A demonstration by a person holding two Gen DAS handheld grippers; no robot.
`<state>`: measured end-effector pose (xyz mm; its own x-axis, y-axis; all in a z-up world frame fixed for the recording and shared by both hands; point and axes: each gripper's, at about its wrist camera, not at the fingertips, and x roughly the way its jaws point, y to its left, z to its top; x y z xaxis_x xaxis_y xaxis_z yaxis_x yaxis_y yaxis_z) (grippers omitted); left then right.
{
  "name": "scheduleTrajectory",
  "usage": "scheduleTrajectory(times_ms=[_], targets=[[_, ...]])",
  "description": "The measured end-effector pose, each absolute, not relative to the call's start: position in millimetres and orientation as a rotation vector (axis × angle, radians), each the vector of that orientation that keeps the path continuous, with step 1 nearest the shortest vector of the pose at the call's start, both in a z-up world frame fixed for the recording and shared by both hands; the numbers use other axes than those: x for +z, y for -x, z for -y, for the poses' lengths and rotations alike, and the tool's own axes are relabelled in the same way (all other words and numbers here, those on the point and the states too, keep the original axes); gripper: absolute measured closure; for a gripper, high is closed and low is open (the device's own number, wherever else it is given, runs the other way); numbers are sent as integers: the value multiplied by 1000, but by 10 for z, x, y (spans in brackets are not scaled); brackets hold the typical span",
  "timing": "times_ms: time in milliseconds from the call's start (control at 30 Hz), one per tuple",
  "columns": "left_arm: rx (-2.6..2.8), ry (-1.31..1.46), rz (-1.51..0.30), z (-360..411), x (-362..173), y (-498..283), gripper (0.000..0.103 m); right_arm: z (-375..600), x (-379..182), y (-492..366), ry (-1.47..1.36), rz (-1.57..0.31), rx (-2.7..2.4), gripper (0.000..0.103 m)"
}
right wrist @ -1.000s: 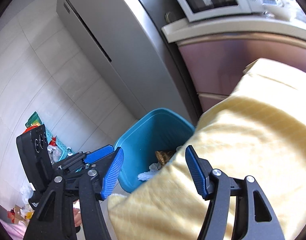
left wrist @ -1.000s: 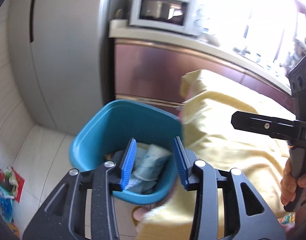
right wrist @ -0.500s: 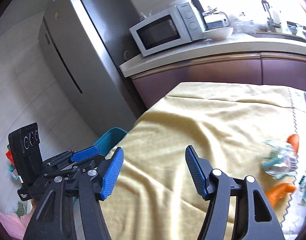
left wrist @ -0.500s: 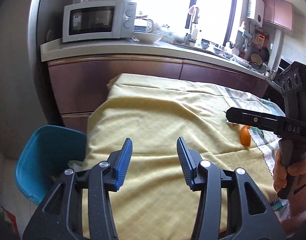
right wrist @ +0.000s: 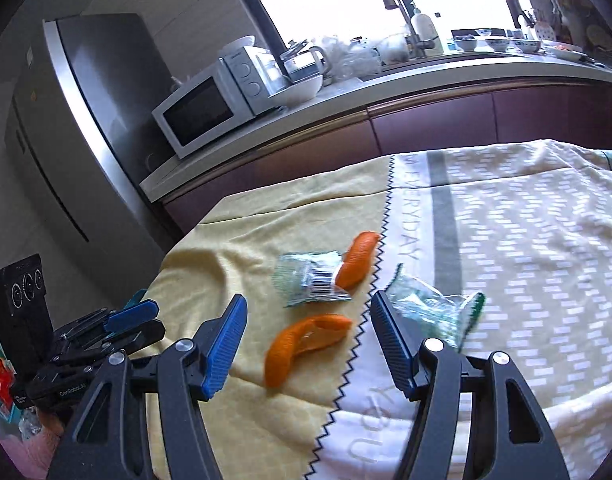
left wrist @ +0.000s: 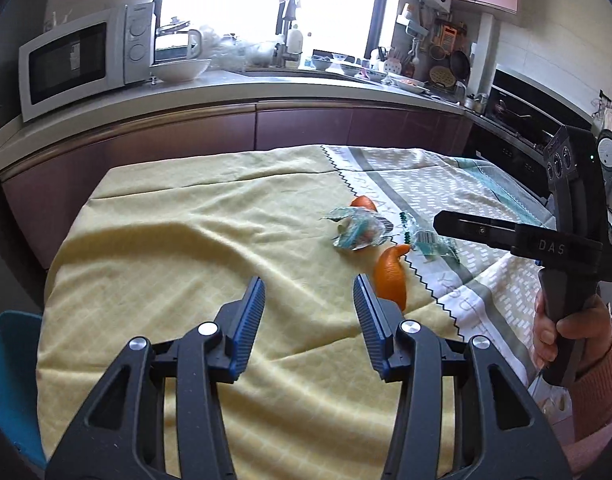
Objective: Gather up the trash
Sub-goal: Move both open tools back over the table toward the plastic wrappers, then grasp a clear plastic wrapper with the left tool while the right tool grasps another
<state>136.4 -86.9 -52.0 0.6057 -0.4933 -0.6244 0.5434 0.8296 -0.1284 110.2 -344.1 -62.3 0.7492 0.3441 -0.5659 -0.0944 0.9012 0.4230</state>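
Trash lies on the cloth-covered table: a near orange peel (right wrist: 302, 344) (left wrist: 390, 276), a far orange peel (right wrist: 355, 260) (left wrist: 363, 203), a crumpled clear wrapper with a barcode (right wrist: 309, 282) (left wrist: 357, 232), and a second clear wrapper with green edging (right wrist: 429, 312) (left wrist: 429, 242). My right gripper (right wrist: 306, 340) is open and empty, hovering over the near peel. My left gripper (left wrist: 307, 306) is open and empty above the yellow cloth, left of the near peel. The blue bin (left wrist: 10, 384) shows at the table's left edge.
The table carries a yellow cloth (left wrist: 166, 248) and a white patterned cloth (right wrist: 525, 248). Behind it runs a counter (left wrist: 266, 84) with a microwave (left wrist: 82, 64), bowl, kettle and sink. A grey fridge (right wrist: 74, 120) stands left. An oven (left wrist: 521, 112) is at the right.
Both grippers have swung away from the blue bin and turned right over the table. The trash on the cloth has come into view. Both stay open.
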Motion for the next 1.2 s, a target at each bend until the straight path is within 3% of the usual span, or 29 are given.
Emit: scheduleTrajectory(times_ms=[900, 1000, 1200], targets=[[-739, -79, -882, 1762, -774, -2070, 60, 3938, -917, -1154, -444, -781, 158, 38], [-745, -78, -896, 1811, -804, -2135, 63, 3909, -935, -1189, -435, -792, 162, 38], [-762, -70, -912, 1883, -849, -2186, 81, 3888, -963, -1216, -428, -814, 157, 41]])
